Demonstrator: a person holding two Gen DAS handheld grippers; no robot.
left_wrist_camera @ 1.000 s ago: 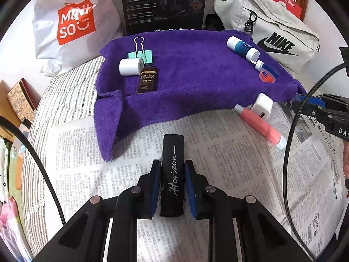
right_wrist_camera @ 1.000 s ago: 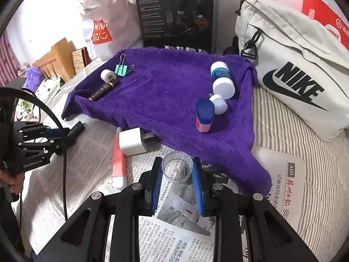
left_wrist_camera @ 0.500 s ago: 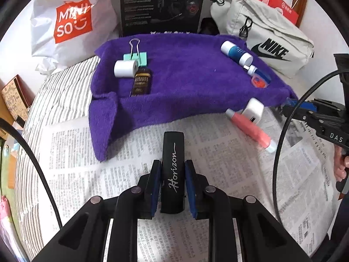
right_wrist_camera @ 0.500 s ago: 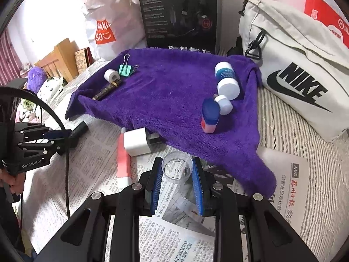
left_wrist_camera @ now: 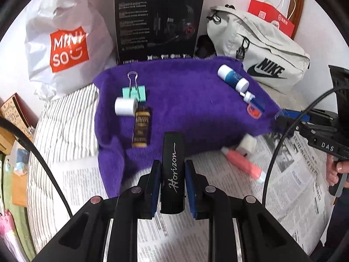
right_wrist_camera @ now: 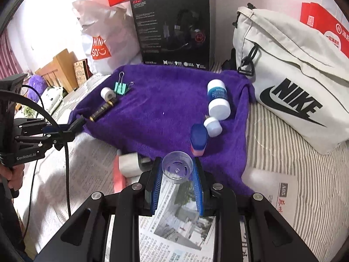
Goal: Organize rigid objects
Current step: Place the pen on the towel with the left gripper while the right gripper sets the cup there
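Left gripper [left_wrist_camera: 173, 170] grips black stick [left_wrist_camera: 173, 170] (labelled Horizon).

Home bedroom. Work surface is a bed: soft striped bedding [right_wrist_camera: 283, 148] with newspaper [left_wrist_camera: 301, 159] and a purple towel [right_wrist_camera: 165, 111] spread over it. Personal clutter is piled against the white wall: Miniso shopping bag [left_wrist_camera: 63, 43], black Hecate headset box [right_wrist_camera: 172, 30], grey Nike bag [right_wrist_camera: 292, 83], red paper gift bag [left_wrist_camera: 272, 19]. Wooden furniture [right_wrist_camera: 63, 69] and a purple plush toy [right_wrist_camera: 37, 83] sit at the left edge. Small toiletries and stationery lie on the towel, domestic stuff, nothing industrial.
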